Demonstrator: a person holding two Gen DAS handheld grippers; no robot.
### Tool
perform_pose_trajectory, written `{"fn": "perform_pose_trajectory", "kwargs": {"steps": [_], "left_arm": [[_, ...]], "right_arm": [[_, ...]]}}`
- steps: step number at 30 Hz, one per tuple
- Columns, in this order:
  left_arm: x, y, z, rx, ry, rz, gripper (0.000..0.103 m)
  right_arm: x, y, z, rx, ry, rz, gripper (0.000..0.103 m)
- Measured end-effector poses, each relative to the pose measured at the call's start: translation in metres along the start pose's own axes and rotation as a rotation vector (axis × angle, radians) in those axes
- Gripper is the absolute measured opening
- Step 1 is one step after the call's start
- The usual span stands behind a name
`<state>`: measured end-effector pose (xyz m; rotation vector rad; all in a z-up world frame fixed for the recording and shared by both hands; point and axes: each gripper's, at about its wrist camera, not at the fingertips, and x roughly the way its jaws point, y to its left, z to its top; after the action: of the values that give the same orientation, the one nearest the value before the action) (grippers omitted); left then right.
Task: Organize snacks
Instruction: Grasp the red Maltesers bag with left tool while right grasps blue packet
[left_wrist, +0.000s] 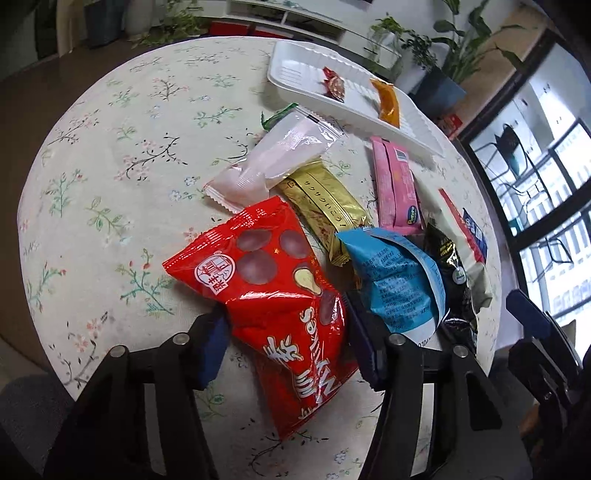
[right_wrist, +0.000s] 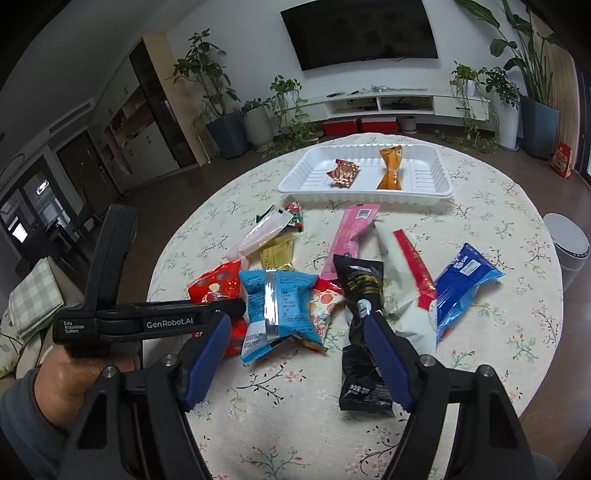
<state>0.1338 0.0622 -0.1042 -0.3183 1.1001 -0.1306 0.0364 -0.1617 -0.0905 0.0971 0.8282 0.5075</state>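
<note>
Potted plants and a wall-mounted television frame a round surface (right_wrist: 480, 229) draped in floral cloth, where crinkly foil and plastic snack packets lie heaped short of a white ribbed plastic tray (right_wrist: 436, 192) already holding two sweets. Left tongs (left_wrist: 286, 341) straddle a glossy red foil bag of chocolate balls (left_wrist: 266, 280), blue pads hard against either edge and the foil puckering between them; whether they truly clamp it yet is hard to tell. That bag's long axis runs straight out from the tongs toward the tray, which sits well beyond the heap. Right tongs (right_wrist: 295, 354) stand apart, empty, angled down over a light-blue plastic pouch (right_wrist: 280, 310) lying between their pads and just ahead, with a black foil packet (right_wrist: 360, 288) beside and partly behind the right-hand pad. Judging by position, the left hand (right_wrist: 70, 380) is the nearer to a lift, and the carry would run forward over the heap to the tray.
</note>
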Motion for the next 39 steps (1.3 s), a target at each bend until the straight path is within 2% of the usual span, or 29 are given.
{"fn": "perform_pose_trajectory", "kwargs": {"steps": [1,8,12,19,22,24,30,39], "left_arm": [[-0.001,0.003,0.001,0.005,0.001,-0.003,0.050],[-0.017,0.028,0.004,0.040,0.002,0.017,0.048],[-0.022,0.038,-0.002,0.031,0.014,-0.030,0.047],[-0.023,0.042,-0.013,0.035,0.012,-0.067,0.047],[-0.021,0.043,-0.014,0.040,0.010,-0.074,0.047],[-0.021,0.044,-0.015,0.045,0.007,-0.079,0.047],[-0.023,0.042,-0.018,0.064,0.008,-0.077,0.046],[-0.026,0.032,-0.021,0.097,0.002,-0.109,0.045]], "right_arm": [[0.001,0.002,0.001,-0.008,0.005,-0.002,0.078],[0.023,0.024,0.006,-0.083,0.064,-0.009,0.077],[0.037,0.036,0.011,-0.135,0.091,-0.021,0.075],[0.071,0.037,0.016,-0.142,0.179,-0.039,0.073],[0.083,0.037,0.016,-0.146,0.219,-0.059,0.069],[0.089,0.039,0.015,-0.160,0.235,-0.075,0.060],[0.089,0.041,0.014,-0.177,0.238,-0.080,0.047],[0.081,0.037,0.013,-0.116,0.226,-0.033,0.037]]}}
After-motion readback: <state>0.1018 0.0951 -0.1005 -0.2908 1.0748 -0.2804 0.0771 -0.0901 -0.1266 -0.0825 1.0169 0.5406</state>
